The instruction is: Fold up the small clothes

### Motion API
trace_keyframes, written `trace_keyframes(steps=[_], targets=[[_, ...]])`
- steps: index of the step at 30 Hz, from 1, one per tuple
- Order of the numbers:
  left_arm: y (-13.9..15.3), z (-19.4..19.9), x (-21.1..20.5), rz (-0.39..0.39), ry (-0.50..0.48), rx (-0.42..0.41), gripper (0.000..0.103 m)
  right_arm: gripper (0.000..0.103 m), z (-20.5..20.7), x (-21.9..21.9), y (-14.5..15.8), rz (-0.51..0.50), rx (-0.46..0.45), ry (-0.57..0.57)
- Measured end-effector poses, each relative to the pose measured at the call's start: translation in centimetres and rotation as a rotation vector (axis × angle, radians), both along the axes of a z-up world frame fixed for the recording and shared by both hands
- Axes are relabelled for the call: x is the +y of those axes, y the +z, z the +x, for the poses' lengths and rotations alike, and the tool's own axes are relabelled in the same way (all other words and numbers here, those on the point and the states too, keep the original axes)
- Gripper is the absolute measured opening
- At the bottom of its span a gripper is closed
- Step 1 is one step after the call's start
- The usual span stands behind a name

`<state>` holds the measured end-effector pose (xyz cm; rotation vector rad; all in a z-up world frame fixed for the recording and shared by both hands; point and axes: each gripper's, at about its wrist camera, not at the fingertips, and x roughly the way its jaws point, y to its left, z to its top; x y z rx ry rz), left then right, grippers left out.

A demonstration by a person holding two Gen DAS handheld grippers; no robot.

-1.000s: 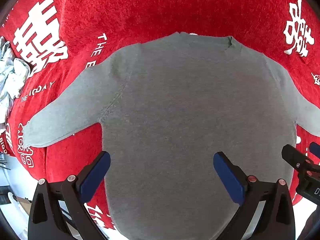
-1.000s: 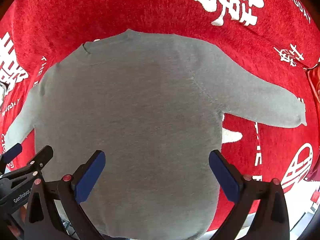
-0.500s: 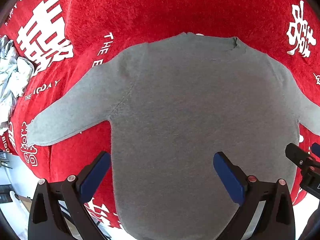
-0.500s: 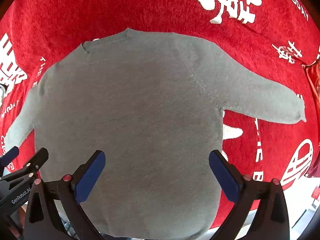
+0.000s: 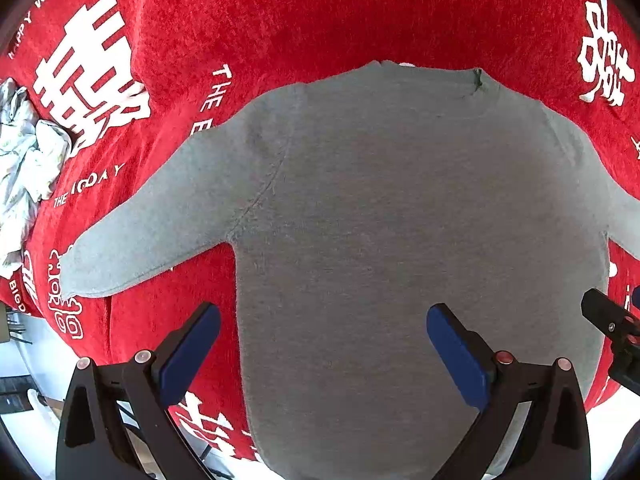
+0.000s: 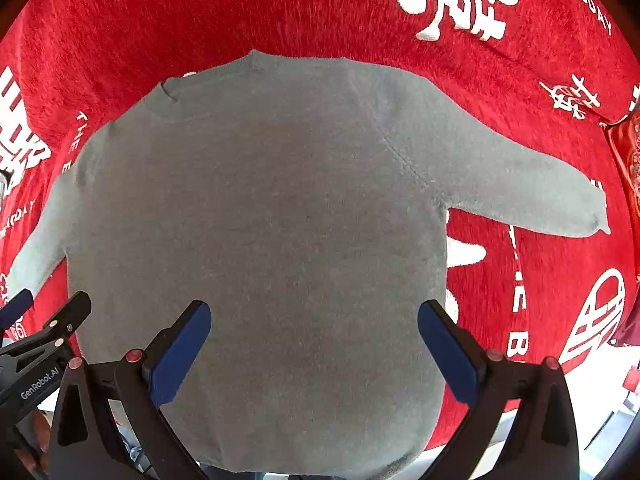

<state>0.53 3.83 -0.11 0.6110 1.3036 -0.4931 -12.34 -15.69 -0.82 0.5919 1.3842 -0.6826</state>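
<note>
Left gripper (image 5: 323, 350) hangs over the lower body of the grey sweater (image 5: 400, 240), its blue-padded fingers (image 5: 188, 354) spread wide and holding nothing. In the left wrist view the sweater lies flat on a red cloth (image 5: 320, 20) with both sleeves stretched out to the sides and the neckline at the far end. The left finger sits over red cloth just beside the sweater's side edge, the other over grey knit. White printing on the cloth reads "THE" beside the sweater's shoulder and "THE BIGDAY" in part beyond the sleeve, along with large white Chinese characters; "HAPPY WED…" runs along the far left rim. A crumpled pale garment (image 5: 24, 168) lies at the left edge of the cloth. The tip of the right gripper (image 5: 612, 320) enters at the right border.

From the right wrist view, the right gripper (image 6: 314, 346) is likewise wide apart and empty above the sweater's (image 6: 260, 220) lower half. The sweater's sleeve reaches out to the right across the red cloth (image 6: 280, 12). Readable print here includes "BIGDAY" at the upper right and "THE B" in part below the sleeve, plus a round white emblem. The left gripper (image 6: 44, 328) shows at the lower left, its arm marked "GenRobot.AI".
</note>
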Motion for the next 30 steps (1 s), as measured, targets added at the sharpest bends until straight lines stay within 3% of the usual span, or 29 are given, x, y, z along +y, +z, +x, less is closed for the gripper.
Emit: trace_keyframes(steps=[30], targets=[[-1.3,1.7,1.8,0.009,0.044,0.005,0.103,0.103,1.8,1.8,-0.4,-0.008,0.019,0.044]])
